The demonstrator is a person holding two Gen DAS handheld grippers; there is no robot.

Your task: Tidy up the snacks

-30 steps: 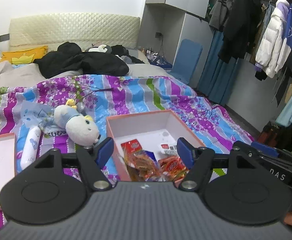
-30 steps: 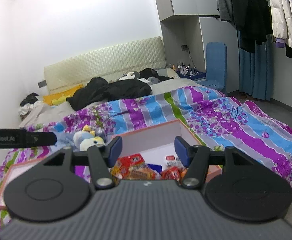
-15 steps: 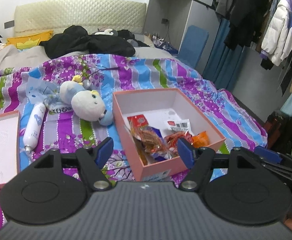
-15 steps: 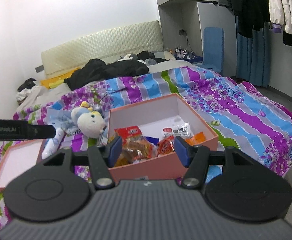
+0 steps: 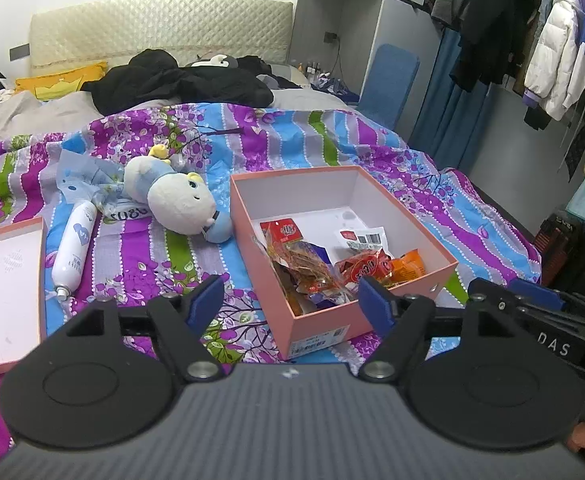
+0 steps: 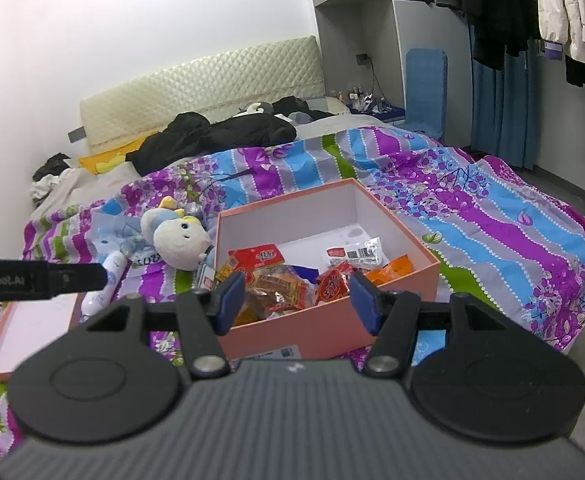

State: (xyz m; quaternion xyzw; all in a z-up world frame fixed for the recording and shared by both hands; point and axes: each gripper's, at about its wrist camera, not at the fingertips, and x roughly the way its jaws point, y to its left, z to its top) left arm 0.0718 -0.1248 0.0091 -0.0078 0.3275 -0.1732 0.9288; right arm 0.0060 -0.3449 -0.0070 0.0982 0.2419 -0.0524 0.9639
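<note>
- Left wrist view: the left gripper (image 5: 291, 300) hangs over the striped bedspread (image 5: 472, 232) with its jaws apart and nothing between them; they have just been opening a little.
- Just ahead of its fingertips and slightly to the right stands the pink box (image 5: 376, 312), open-topped, with the snacks (image 5: 324, 264) heaped in its near half.
- Ahead to the left lie a plush toy (image 5: 180, 204) and a white bottle (image 5: 74, 248); far left, the box lid (image 5: 4, 280).
- Right wrist view: the right gripper (image 6: 298, 300) has its jaws apart and empty, with the box's near wall directly ahead of them and the snacks just beyond.
</note>
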